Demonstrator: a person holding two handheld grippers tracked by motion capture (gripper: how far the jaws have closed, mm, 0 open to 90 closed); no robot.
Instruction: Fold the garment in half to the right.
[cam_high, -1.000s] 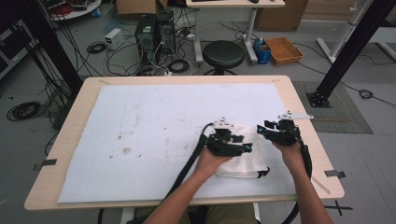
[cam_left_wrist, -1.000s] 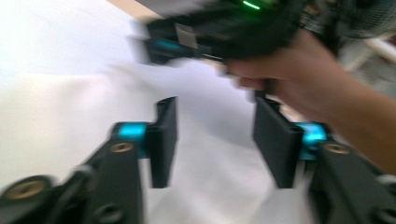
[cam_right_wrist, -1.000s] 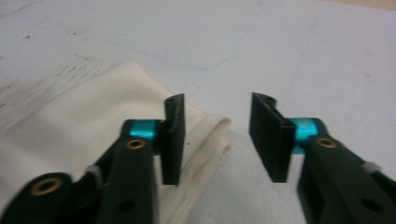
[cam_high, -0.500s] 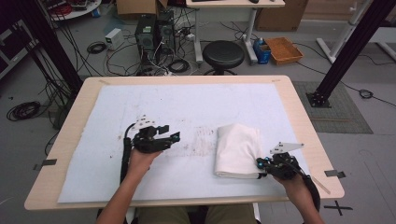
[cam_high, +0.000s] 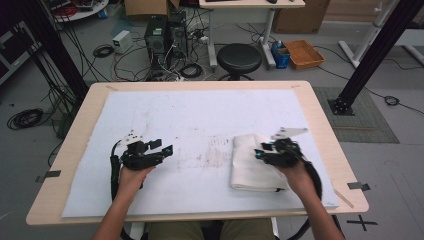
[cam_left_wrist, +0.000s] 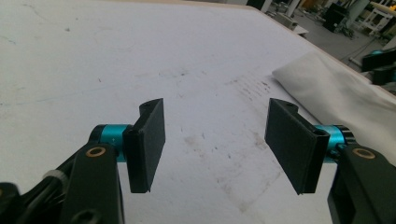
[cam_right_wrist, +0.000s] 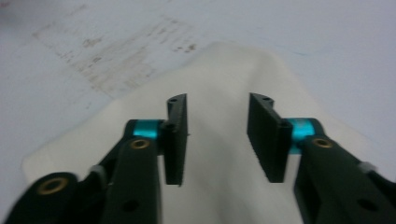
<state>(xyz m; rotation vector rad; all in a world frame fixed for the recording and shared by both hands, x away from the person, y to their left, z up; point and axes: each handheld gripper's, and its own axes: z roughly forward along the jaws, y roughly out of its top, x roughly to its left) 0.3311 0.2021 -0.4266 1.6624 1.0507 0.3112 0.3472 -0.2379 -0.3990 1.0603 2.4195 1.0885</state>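
Note:
A folded white cloth (cam_high: 250, 167) lies on the right half of the white mat (cam_high: 200, 115). My right gripper (cam_high: 258, 154) hovers over the cloth's right part and points left. Its jaws have just been opening; they stand apart above the cloth (cam_right_wrist: 224, 74) with nothing pinched between them, as the right gripper view (cam_right_wrist: 217, 137) shows. My left gripper (cam_high: 167, 149) is over bare mat at the left, pointing right toward the cloth (cam_left_wrist: 336, 93). In the left gripper view its jaws (cam_left_wrist: 215, 144) stand wide open and empty.
The mat covers most of a wooden table (cam_high: 330, 145). Brownish stains (cam_high: 212, 152) mark the mat between the two grippers. A black stool (cam_high: 239, 57), computers and cables stand on the floor beyond the far edge.
The left gripper left the cloth and swung far to the left over bare mat. The right gripper dropped to the cloth's front right corner, then came back up over the cloth and opened.

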